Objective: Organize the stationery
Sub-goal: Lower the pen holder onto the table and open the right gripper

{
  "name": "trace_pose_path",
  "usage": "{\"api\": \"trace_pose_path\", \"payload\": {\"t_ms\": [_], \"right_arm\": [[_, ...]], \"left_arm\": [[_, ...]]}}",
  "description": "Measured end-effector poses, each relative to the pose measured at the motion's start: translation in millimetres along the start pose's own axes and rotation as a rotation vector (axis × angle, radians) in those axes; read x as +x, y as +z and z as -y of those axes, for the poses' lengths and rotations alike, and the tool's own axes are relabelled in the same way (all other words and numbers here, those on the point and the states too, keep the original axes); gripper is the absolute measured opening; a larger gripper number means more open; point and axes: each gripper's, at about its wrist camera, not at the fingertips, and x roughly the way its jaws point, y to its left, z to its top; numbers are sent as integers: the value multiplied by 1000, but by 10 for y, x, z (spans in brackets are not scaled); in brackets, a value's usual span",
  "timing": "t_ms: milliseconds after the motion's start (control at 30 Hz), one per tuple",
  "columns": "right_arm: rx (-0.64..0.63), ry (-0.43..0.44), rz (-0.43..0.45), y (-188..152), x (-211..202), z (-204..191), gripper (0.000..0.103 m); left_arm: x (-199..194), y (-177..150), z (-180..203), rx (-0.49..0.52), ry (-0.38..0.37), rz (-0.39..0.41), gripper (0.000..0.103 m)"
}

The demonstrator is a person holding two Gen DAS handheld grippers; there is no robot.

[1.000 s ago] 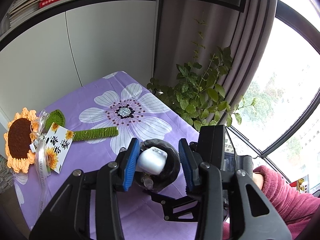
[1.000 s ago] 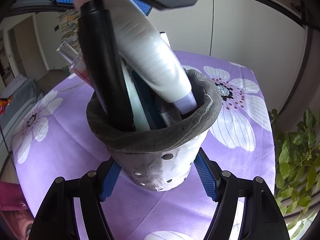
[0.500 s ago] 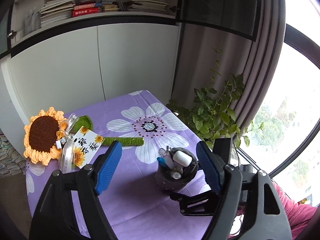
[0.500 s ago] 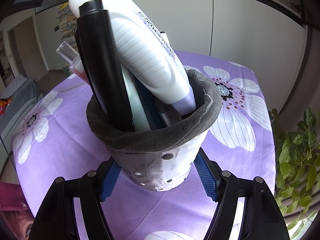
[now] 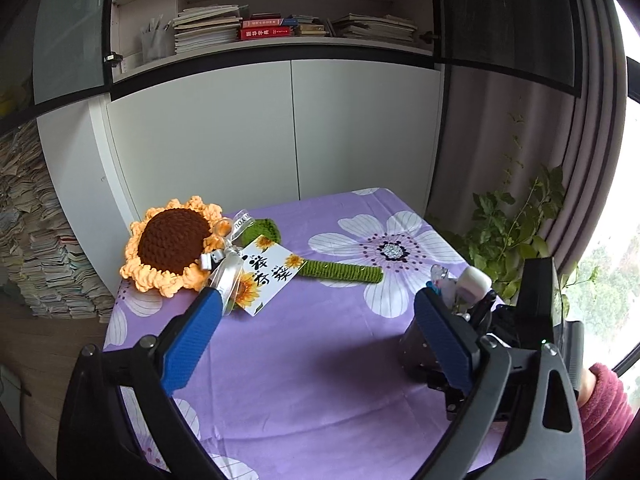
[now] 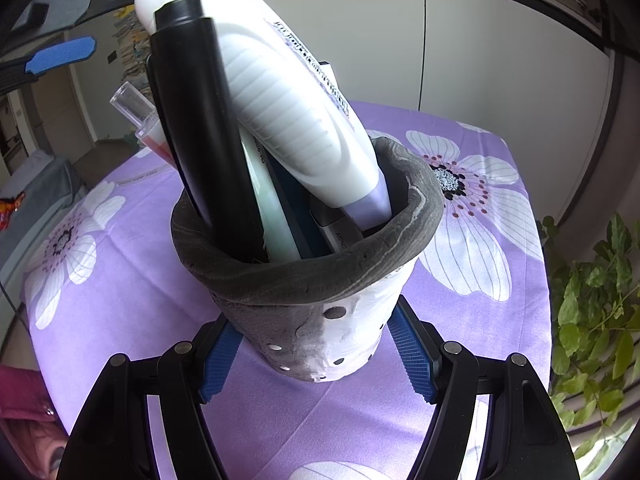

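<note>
Right gripper (image 6: 316, 356) clamped on the grey-and-white pen holder (image 6: 320, 320) at lower centre of frame, white bottle (image 6: 280, 112) and black marker (image 6: 204, 128) leaning inside. Left gripper (image 5: 316, 344) empty, jaws opening, over purple flowered tablecloth (image 5: 312, 360).

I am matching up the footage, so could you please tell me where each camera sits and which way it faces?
Left wrist: on the left gripper, jaws opening and empty, facing across the table towards the cabinet; a sleeve shows.
Right wrist: on the right gripper, looking down at the holder it clamps.
Shared: holder, white tube, plant.
</note>
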Motion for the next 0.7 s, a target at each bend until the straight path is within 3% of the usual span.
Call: {"api": "trace_pose_path", "payload": {"t_ms": [400, 700], "right_arm": [[-3, -11, -26, -25, 62, -3, 73], [20, -15, -46, -52, 109, -42, 73]], "left_arm": [[-4, -129, -172, -8, 68, -3, 99], [-32, -225, -315, -10, 66, -10, 99]]}}
